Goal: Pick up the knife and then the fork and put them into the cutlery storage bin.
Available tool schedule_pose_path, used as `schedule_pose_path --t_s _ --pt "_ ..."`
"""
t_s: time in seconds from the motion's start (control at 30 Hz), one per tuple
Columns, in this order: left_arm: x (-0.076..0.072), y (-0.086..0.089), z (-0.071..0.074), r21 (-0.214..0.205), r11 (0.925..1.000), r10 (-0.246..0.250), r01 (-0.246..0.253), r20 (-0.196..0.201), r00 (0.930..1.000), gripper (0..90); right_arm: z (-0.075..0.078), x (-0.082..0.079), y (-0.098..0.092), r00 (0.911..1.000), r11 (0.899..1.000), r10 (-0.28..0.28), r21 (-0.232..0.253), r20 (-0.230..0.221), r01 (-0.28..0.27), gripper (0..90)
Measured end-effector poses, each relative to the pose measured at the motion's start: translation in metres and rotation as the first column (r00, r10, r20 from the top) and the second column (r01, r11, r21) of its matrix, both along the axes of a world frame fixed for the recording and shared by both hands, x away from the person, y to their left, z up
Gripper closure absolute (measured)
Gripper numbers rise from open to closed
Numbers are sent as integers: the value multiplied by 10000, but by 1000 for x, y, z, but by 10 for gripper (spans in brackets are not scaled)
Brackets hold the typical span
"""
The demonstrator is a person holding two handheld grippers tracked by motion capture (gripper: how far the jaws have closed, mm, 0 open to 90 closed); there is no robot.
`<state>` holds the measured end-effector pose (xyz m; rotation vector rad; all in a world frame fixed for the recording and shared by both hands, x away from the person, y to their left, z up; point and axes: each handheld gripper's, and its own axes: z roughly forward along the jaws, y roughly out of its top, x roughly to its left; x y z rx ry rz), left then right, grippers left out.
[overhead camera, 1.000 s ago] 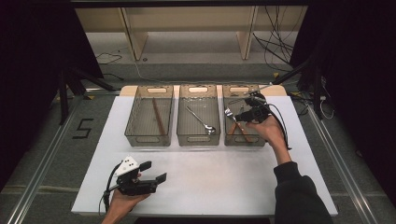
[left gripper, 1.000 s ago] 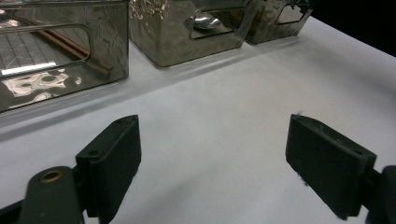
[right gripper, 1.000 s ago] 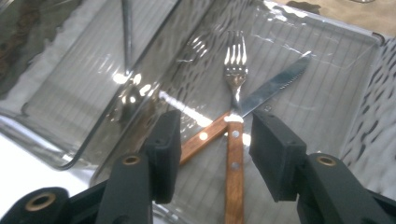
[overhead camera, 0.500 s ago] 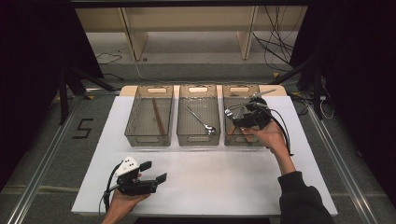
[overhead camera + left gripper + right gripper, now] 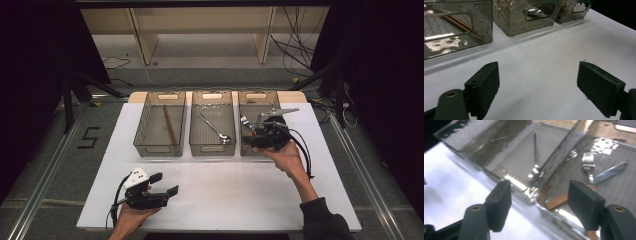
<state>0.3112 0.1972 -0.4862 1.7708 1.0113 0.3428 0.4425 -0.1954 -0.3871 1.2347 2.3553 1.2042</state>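
Three clear bins stand in a row on the white table (image 5: 250, 200). The left bin (image 5: 159, 150) holds brown chopsticks (image 5: 170, 125) (image 5: 456, 22). In the middle bin (image 5: 211, 150) lies a spoon (image 5: 216, 131) (image 5: 535, 11). A fork (image 5: 588, 160) and a wooden-handled knife (image 5: 610, 172) lie in the right bin (image 5: 255, 95). My right gripper (image 5: 248, 136) (image 5: 540, 190) hovers over that bin's near wall. Its jaws have just been opening and nothing is between them. My left gripper (image 5: 167, 184) (image 5: 537, 72) rests open at the front left, over bare table.
A wooden shelf frame (image 5: 145, 40) stands on the floor beyond the table. Cables (image 5: 300, 55) trail at the back right. A broad stretch of white tabletop lies between the bins and the near edge.
My right gripper has drawn back from over the right bin's middle toward its near wall, and its jaws stand wider. The left gripper has stayed put.
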Motion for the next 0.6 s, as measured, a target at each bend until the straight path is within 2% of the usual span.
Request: schedule_pose_path --t_s 0.3,0.4,0.6 --pt "0 0 0 -2 10000 8 -8 3 10000 179 -14 -33 -1 9979 9966 414 695 503 -449 309" --pt "0 0 0 5 10000 11 -11 11 10000 179 -18 -41 -4 9975 9936 479 997 510 -528 300" --pt "0 0 0 -84 9999 78 -78 2 10000 179 -26 -56 -7 9961 9894 686 1241 548 -750 277"
